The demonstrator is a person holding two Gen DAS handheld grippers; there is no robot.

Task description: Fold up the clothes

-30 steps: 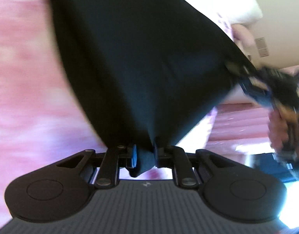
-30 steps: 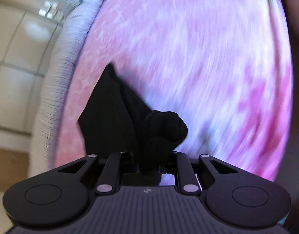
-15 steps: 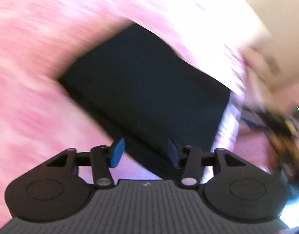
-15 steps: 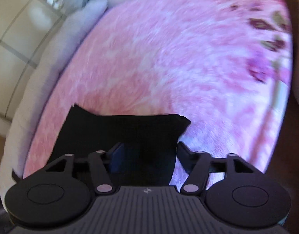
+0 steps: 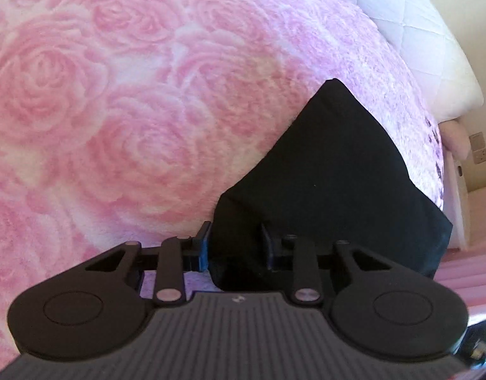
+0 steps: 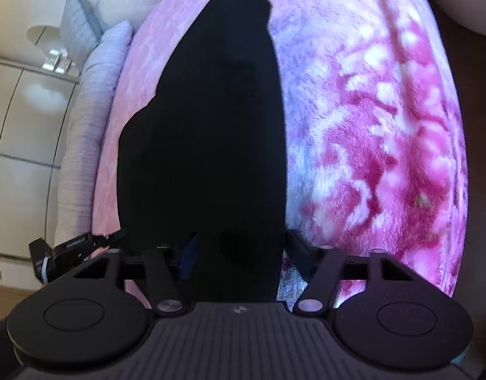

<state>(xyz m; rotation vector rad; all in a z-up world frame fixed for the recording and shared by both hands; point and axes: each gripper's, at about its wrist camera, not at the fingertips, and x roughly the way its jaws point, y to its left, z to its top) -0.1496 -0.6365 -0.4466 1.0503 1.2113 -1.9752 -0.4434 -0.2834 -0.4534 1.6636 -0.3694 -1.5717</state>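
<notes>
Left wrist: left gripper (image 5: 235,243) closing, black garment (image 5: 337,171) corner between fingers.

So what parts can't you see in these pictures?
- Left wrist view: the near corner of the black garment dips behind the left gripper, whose jaws are closing; whether the pads press it is unclear.
- Right wrist view: the garment's near end is hidden behind the right gripper, also closing.
- Both views: what kind of garment it is, and its folds, are lost in the dark cloth.

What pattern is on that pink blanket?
Big pink roses on the blanket, clearest in the left wrist view.
</notes>
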